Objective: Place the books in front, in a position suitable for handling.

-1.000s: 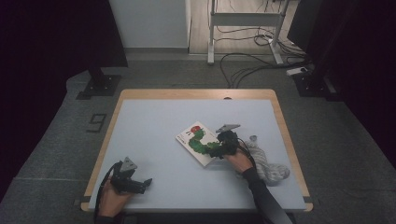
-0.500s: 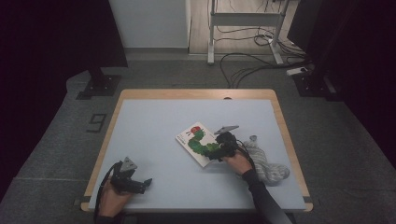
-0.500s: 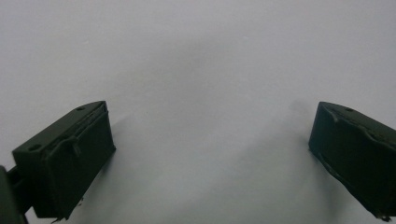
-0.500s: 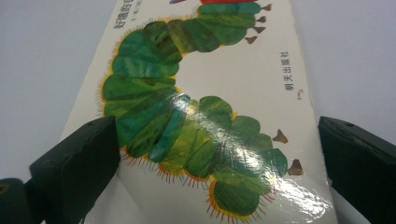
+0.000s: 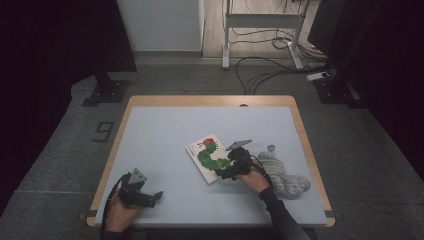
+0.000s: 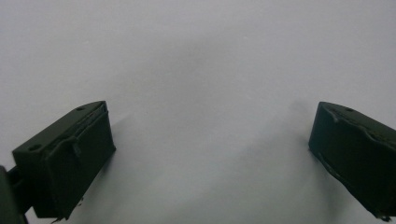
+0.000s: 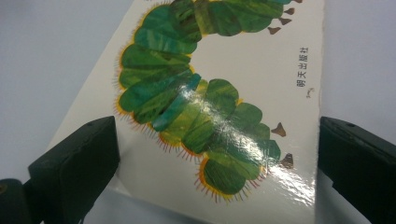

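A grey stuffed toy lies on the right part of the pale blue surface, near its front right corner, its small head end pointing away toward the far edge. The surface has a light wooden rim running round it. It stands on a grey carpeted floor, where a dark number mark sits just off the left edge. Beyond the far edge, black cables loop across the floor beneath a white metal frame. A black stand base rests at the far left, beside a white panel.
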`<control>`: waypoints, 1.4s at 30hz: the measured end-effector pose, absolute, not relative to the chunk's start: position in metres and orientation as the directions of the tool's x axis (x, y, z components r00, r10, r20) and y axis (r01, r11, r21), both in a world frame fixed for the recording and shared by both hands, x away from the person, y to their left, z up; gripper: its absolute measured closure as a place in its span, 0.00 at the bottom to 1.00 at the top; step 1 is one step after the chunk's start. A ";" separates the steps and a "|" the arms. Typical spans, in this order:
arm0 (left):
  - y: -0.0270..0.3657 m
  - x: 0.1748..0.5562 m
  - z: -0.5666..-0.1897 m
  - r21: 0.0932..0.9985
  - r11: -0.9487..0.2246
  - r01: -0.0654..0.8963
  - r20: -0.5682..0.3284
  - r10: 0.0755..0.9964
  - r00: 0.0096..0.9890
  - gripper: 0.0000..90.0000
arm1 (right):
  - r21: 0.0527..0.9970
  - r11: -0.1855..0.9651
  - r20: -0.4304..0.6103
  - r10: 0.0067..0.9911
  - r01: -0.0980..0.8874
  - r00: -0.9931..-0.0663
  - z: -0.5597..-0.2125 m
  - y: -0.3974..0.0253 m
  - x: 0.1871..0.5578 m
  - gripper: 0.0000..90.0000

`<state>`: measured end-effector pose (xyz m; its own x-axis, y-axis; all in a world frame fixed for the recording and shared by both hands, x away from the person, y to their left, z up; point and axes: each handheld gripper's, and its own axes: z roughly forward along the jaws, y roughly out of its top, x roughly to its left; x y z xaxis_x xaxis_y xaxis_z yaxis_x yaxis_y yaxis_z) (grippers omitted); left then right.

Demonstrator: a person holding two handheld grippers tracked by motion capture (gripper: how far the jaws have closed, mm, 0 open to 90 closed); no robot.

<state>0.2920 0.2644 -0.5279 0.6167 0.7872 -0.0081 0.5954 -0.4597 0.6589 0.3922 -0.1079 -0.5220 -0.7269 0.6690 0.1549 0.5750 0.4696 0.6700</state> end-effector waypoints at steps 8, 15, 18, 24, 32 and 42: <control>0.264 0.292 -0.528 0.659 -0.460 0.595 -0.009 0.787 0.617 0.00 | 0.668 0.507 0.145 0.630 0.546 -0.763 -0.521 -0.102 0.376 0.02; 0.264 0.292 -0.527 0.656 -0.464 0.595 -0.007 0.785 0.620 0.00 | 0.666 0.557 0.121 0.575 0.496 -0.809 -0.519 -0.096 0.356 0.06; 0.264 0.292 -0.527 0.654 -0.464 0.598 -0.006 0.787 0.617 0.00 | 0.676 0.563 0.112 0.558 0.475 -0.822 -0.518 -0.097 0.350 0.07; 0.252 0.292 -0.524 0.684 -0.440 0.582 -0.051 0.767 0.639 0.02 | 0.692 0.555 0.114 0.547 0.461 -0.829 -0.519 -0.099 0.343 0.09; 0.224 0.293 -0.516 0.699 -0.485 0.525 -0.014 0.725 0.688 0.01 | 0.704 0.556 0.152 0.490 0.442 -0.859 -0.520 -0.086 0.332 0.09; 0.216 0.297 -0.521 0.677 -0.517 0.524 0.039 0.736 0.676 0.00 | 0.714 0.573 0.165 0.420 0.402 -0.892 -0.521 -0.057 0.327 0.08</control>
